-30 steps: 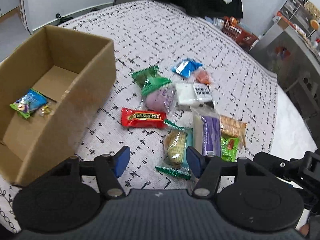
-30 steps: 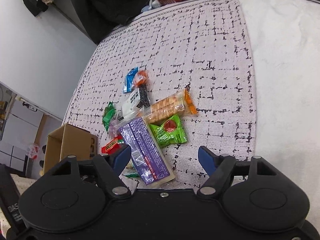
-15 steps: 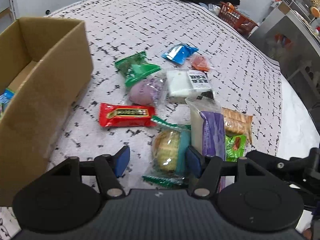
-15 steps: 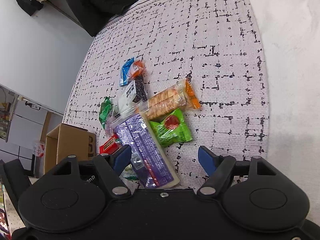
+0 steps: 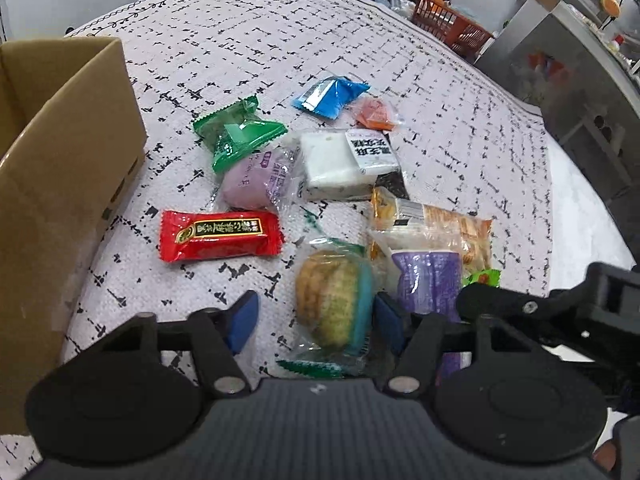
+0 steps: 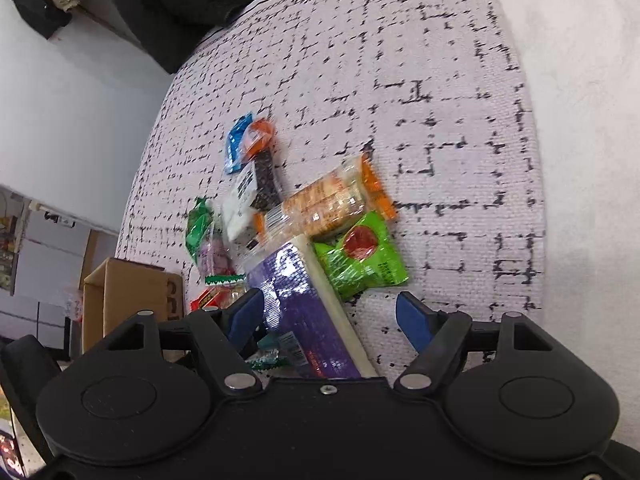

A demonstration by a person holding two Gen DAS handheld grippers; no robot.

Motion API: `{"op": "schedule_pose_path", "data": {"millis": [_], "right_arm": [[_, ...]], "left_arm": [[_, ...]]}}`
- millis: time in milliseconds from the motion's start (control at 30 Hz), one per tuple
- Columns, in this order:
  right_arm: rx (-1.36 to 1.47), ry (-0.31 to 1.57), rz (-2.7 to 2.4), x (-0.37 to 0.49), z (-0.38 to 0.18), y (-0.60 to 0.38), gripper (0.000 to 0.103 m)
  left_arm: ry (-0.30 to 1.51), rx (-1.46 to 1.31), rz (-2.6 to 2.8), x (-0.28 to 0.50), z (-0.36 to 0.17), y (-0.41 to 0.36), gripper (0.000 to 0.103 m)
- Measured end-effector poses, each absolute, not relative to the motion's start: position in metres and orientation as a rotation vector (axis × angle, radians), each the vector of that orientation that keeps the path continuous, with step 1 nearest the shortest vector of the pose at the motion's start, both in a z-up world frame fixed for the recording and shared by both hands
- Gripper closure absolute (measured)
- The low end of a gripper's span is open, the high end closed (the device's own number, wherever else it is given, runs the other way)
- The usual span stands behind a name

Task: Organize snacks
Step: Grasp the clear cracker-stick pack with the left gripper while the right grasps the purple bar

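Note:
Several wrapped snacks lie on a patterned cloth. My left gripper (image 5: 316,316) is open and low over a clear-wrapped round cake (image 5: 332,296), which lies between its fingers. A red bar (image 5: 220,235), a purple bun (image 5: 252,180) and green packets (image 5: 236,132) lie beyond. My right gripper (image 6: 332,314) is open, with the purple packet (image 6: 304,312) between its fingers and a green packet (image 6: 360,256) just ahead. A cracker pack (image 6: 324,204) lies further on. The cardboard box (image 5: 52,184) stands at the left.
A white rice-ball pack (image 5: 344,160), a blue packet (image 5: 330,94) and an orange packet (image 5: 374,114) lie at the far side of the pile. A red basket (image 5: 448,26) and metal shelving (image 5: 568,60) stand beyond the cloth. The right gripper's body (image 5: 560,312) shows at the right.
My left gripper has moved forward and down from the box toward the pile, closing in on the round cake. My right gripper has come lower over the purple packet.

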State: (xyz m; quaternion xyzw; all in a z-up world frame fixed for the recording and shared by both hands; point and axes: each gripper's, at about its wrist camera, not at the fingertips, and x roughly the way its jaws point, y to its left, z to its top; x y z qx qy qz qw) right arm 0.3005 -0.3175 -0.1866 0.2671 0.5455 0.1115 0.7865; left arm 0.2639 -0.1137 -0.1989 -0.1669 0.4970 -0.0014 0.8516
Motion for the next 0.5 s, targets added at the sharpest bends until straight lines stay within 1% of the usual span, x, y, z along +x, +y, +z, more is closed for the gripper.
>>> {"op": "schedule_pose_path", "data": {"millis": [67, 100, 367, 500], "right_arm": [[0.565, 1.178, 0.244, 0.301, -0.187, -0.316, 0.03], [0.56, 1.182, 0.245, 0.302, -0.187, -0.315, 0.03], [0.456, 1.212, 0.249, 0.303, -0.187, -0.302, 0.03], [0.367, 1.233, 0.265, 0.304, -0.187, -0.289, 0.03]], "left_arm": [[1.043, -0.389, -0.024, 0.264, -0.197, -0.11, 0.066], [1.045, -0.406, -0.027, 0.264, -0.197, -0.107, 0.069], [1.034, -0.474, 0.004, 0.26, -0.186, -0.089, 0.083], [1.029, -0.482, 0.022, 0.256, -0.181, -0.081, 0.085]]}}
